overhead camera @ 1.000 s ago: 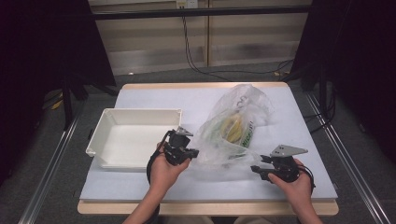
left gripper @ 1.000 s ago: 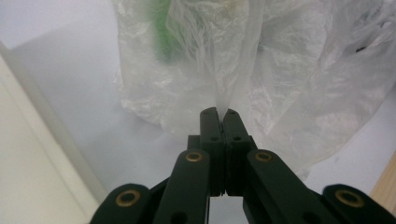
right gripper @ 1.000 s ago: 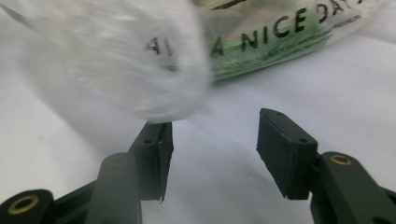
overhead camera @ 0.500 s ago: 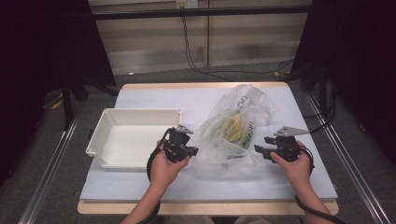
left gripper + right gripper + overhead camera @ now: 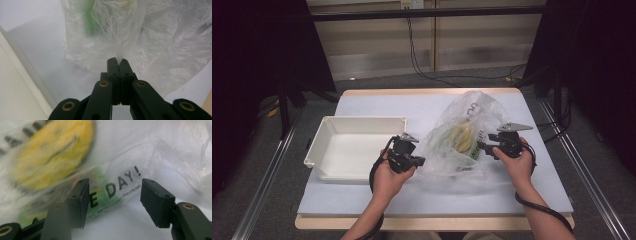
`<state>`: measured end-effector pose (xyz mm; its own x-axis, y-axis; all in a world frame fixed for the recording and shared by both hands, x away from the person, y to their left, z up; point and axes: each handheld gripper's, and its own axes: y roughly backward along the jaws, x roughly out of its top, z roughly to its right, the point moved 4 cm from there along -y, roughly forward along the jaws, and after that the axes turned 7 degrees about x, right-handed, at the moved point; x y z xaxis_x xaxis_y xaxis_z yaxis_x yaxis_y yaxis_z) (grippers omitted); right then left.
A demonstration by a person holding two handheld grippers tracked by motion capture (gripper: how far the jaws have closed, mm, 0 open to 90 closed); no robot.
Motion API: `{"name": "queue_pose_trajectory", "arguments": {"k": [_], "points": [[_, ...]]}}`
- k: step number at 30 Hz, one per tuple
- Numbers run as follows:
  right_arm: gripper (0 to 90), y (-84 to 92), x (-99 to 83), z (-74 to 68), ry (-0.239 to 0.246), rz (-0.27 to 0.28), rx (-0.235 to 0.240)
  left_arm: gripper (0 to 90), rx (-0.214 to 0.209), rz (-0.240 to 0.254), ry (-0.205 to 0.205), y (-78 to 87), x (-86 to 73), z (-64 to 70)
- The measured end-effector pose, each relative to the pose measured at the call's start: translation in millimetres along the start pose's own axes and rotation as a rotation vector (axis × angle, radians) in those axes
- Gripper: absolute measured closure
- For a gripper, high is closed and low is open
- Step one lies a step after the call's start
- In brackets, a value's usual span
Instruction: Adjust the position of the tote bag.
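Two claws at one plastic bag [image 5: 462, 145] — left claw [image 5: 117, 61] pinching its edge, right claw [image 5: 113, 202] wide, just opened, bare table [image 5: 412, 200] in front.

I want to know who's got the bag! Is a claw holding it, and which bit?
Yes. The left claw is shut on a pinched fold at the near left edge of the plastic bag. The right claw is open beside the bag, holding nothing.

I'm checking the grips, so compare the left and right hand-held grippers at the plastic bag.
The left hand-held gripper is shut, pinching a fold of the plastic bag; the right hand-held gripper has just been opening, its jaws apart with nothing clamped. Left sits beside the white tray, right at the bag's far side. Both point toward the bag.
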<state>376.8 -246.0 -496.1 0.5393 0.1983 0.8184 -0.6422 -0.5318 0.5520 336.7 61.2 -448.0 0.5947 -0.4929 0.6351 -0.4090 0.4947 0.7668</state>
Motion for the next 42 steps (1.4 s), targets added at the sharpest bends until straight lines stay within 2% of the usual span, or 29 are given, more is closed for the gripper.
{"name": "queue_pose_trajectory", "arguments": {"k": [3,5,7,8,9,10,11,12,13,14,17,20,23,24,28,32,34,35,39,42], "points": [[42.5,-9.1,7.4,2.7,-0.026,0.016,0.003,89.7,-0.002,-0.004,-0.007,1.0,0.3,-1.3],[43.7,-11.8,8.5,2.9,-0.021,0.011,-0.004,89.7,-0.004,-0.001,-0.004,0.9,0.4,-1.1],[46.6,-18.1,8.4,2.7,-0.035,-0.002,0.016,89.7,-0.005,-0.004,0.000,1.1,0.7,-1.1],[51.4,-20.9,7.9,2.5,-0.035,-0.008,0.014,89.6,-0.006,-0.001,0.001,0.7,0.9,-1.0],[58.1,-25.8,6.0,0.8,-0.048,-0.036,0.034,89.7,-0.005,0.000,0.001,0.7,1.0,-1.3],[63.6,-27.3,5.3,-0.2,-0.062,-0.042,0.038,89.6,-0.005,0.000,0.001,0.7,1.0,-1.3],[63.6,-27.3,5.3,-0.2,-0.062,-0.042,0.038,89.6,-0.004,0.000,0.001,1.0,1.0,-1.3],[69.0,-28.6,5.3,-1.6,-0.078,-0.038,0.065,89.6,-0.005,0.000,-0.003,1.4,1.1,-1.8],[74.6,-28.8,5.2,-3.1,-0.106,-0.043,0.064,89.6,-0.005,0.000,-0.003,1.7,1.2,-2.1],[74.6,-28.8,5.2,-3.1,-0.106,-0.043,0.064,89.6,-0.005,0.000,-0.003,1.7,1.2,-2.1],[89.0,-25.4,6.0,-4.5,-0.130,-0.041,0.074,89.6,-0.005,-0.007,-0.006,2.6,0.9,-2.9],[90.0,-17.6,5.2,-7.8,-0.114,-0.063,0.071,89.6,-0.008,0.006,0.003,3.2,1.8,-2.7],[90.0,-13.2,1.8,-10.6,-0.110,-0.062,0.074,89.6,-0.007,0.004,-0.006,3.3,2.3,-3.9],[90.0,-10.5,-0.1,-11.9,-0.110,-0.057,0.071,89.6,-0.008,0.007,0.004,2.6,2.6,-3.3],[90.0,5.1,-8.3,-22.0,-0.096,-0.033,0.072,89.6,-0.008,-0.005,-0.011,0.8,4.6,-4.4],[90.0,14.7,-14.7,-29.1,-0.091,-0.024,0.076,89.5,-0.004,-0.003,-0.001,0.2,8.4,-4.1],[90.0,16.5,-16.6,-30.3,-0.090,-0.023,0.074,89.5,-0.017,-0.001,0.003,-1.0,9.9,-6.1],[90.0,19.8,-20.8,-32.1,-0.095,-0.018,0.073,89.5,-0.010,-0.001,0.011,-2.4,12.2,-8.1],[90.0,27.3,-27.7,-35.4,-0.100,-0.003,0.068,89.6,-0.002,-0.013,0.000,-2.5,16.4,-11.0],[90.0,32.3,-32.0,-38.3,-0.085,-0.001,0.066,89.5,0.005,-0.023,-0.003,-2.9,22.4,-13.6]]}}
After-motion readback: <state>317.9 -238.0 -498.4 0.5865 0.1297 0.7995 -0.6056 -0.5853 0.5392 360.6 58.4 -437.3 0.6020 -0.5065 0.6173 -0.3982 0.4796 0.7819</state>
